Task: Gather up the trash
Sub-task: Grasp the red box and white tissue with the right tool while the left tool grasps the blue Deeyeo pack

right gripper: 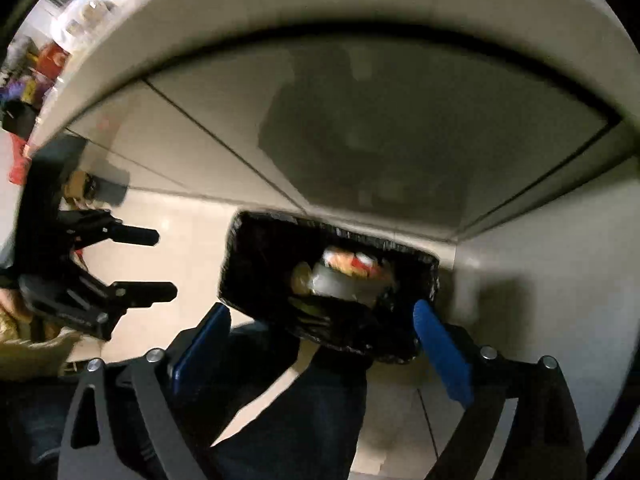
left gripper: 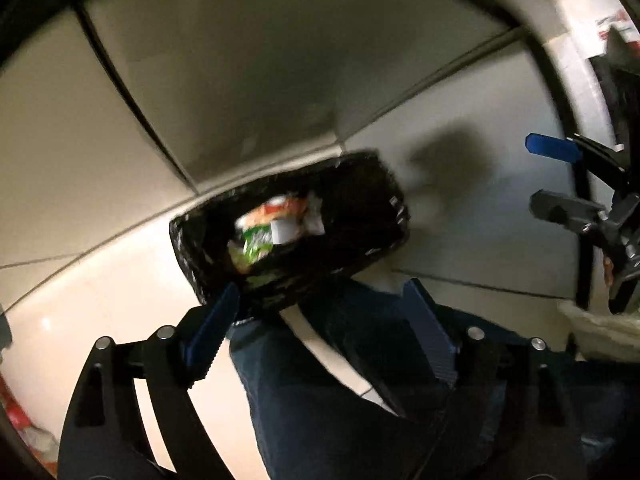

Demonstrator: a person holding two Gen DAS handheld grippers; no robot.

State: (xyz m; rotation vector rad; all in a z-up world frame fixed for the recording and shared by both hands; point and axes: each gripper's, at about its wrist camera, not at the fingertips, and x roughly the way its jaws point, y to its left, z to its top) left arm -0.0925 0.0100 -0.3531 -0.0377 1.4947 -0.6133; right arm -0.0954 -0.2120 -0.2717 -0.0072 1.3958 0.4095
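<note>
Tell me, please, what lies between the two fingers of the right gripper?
In the right wrist view, the open right gripper frames the near edge of the black trash bin and a person's dark trouser leg.

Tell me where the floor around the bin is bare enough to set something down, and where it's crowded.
Bare tile lies left of the black-lined bin, and more to its right up to the wall. Crowded: the near side, where the person's legs stand against the bin. Behind it, the cabinet front leaves little gap. The bin already holds wrappers.
</note>
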